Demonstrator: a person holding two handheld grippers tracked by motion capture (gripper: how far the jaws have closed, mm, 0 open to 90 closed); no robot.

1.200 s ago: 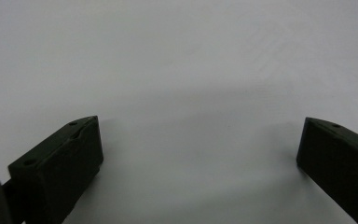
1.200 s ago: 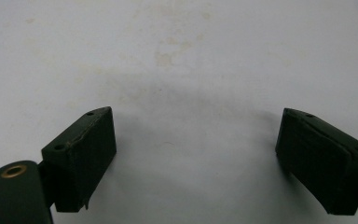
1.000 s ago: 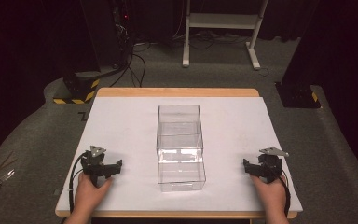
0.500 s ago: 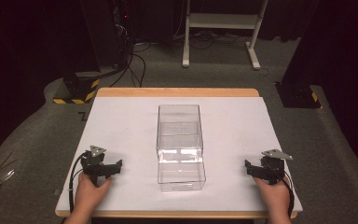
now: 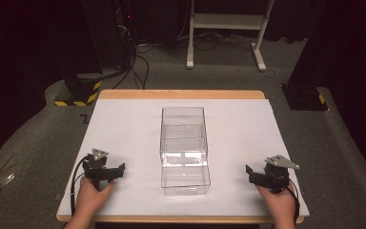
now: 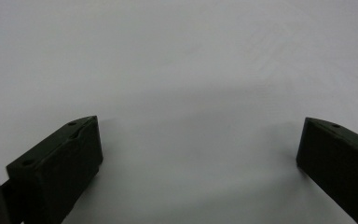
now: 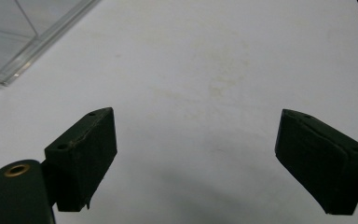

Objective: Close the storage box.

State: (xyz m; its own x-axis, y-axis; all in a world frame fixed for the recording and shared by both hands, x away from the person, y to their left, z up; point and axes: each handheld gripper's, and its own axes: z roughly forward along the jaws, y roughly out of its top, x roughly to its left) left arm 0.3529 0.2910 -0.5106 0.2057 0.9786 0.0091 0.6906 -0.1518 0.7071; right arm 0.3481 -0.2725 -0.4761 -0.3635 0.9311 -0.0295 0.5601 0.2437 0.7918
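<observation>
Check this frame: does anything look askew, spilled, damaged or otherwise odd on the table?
Nothing stands out. The clear box stands upright and square at the middle of the white table cover. The left gripper and right gripper rest open either side, apart from it. Faint stains mark the cover in the right gripper view.

Bright white table [image 5: 124, 124], dark surroundings, soft shadows, blurred close-ups

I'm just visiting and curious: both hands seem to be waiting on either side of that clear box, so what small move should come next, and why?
Probably bring the right tool inward toward the clear box. Both tools, the left tool too, rest open on the white table cover, holding nothing, well apart from the box between them.
</observation>
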